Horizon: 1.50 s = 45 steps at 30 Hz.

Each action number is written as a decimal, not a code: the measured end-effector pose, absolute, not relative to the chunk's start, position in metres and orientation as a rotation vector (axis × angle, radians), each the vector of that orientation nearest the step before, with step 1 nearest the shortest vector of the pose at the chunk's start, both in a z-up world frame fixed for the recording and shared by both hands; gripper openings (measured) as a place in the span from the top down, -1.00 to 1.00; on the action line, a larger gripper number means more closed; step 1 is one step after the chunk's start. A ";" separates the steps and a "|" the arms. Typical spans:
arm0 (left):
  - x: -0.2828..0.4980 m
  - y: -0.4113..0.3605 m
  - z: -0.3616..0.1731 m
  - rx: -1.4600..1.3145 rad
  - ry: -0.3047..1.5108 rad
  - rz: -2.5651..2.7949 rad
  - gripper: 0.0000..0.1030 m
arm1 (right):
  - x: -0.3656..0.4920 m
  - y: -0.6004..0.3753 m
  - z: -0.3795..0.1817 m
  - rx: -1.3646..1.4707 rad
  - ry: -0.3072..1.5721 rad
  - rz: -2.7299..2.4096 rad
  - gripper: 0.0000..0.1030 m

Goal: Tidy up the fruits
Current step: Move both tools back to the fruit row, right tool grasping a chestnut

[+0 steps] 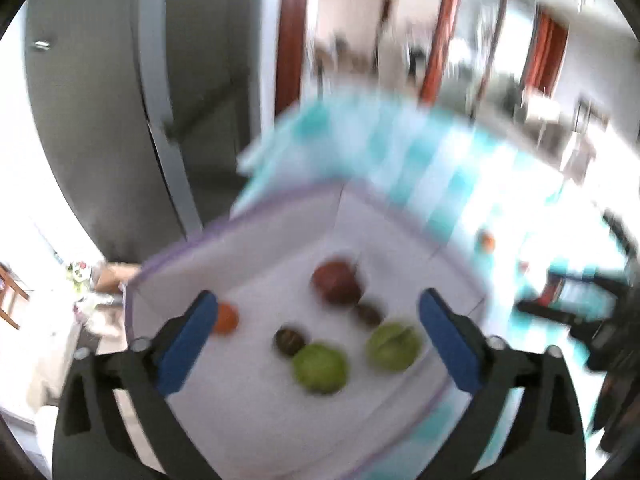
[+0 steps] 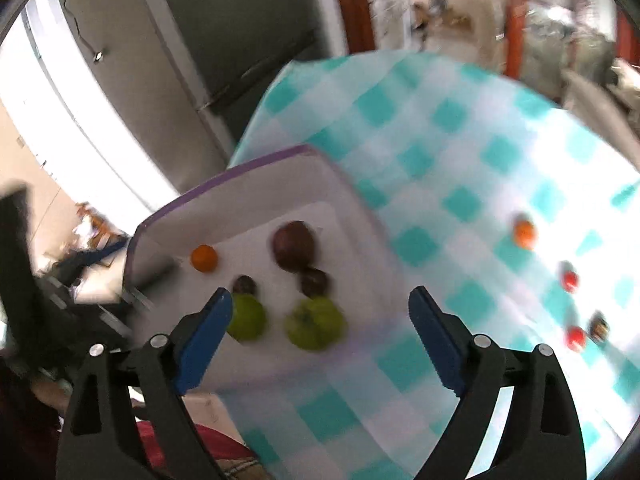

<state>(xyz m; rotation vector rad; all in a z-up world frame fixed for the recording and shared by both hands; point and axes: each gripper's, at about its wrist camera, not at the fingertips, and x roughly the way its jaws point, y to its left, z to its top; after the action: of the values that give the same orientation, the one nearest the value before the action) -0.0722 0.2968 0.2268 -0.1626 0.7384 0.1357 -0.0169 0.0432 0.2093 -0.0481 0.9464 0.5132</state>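
A white tray with a purple rim lies on a teal checked tablecloth. On it are a dark red apple, two green fruits, two small dark fruits and a small orange fruit. My left gripper is open and empty above the tray. My right gripper is open and empty over the tray's near edge. Both views are blurred.
On the cloth right of the tray lie an orange fruit, two small red fruits and a small dark one. A grey fridge stands behind the table. The other gripper shows at right.
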 end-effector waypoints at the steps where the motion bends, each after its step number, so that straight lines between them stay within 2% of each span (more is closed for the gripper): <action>1: -0.076 0.276 0.245 -0.172 0.679 0.126 -0.97 | -0.018 0.034 0.208 -0.037 0.940 0.480 -0.69; 6: -0.119 0.177 0.269 -0.139 0.591 0.006 -0.97 | -0.066 -0.058 0.187 -0.001 0.951 0.321 -0.69; 12: -0.139 0.085 0.249 0.053 0.719 -0.215 -0.97 | -0.098 -0.141 0.148 0.073 1.012 0.138 -0.69; 19: -0.131 0.037 0.207 0.168 0.779 -0.302 -0.97 | -0.119 -0.199 0.117 0.179 1.027 0.046 -0.69; 24: -0.104 0.014 0.171 0.255 0.897 -0.360 -0.97 | -0.114 -0.225 0.090 0.264 1.075 -0.024 -0.69; 32: -0.018 -0.017 0.114 0.256 1.080 -0.408 -0.97 | -0.062 -0.241 0.069 0.320 1.125 -0.084 -0.69; 39: 0.043 -0.024 0.068 0.159 1.213 -0.434 -0.97 | 0.035 -0.249 0.071 0.385 1.106 -0.119 -0.69; 45: 0.059 -0.027 0.036 0.204 1.262 -0.481 -0.97 | 0.107 -0.244 0.076 0.313 1.029 -0.132 -0.52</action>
<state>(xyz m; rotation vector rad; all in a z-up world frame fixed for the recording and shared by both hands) 0.0589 -0.0273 0.0357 0.2041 1.2619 -0.4815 0.1066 -0.2441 0.0764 0.3127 1.0287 -0.1324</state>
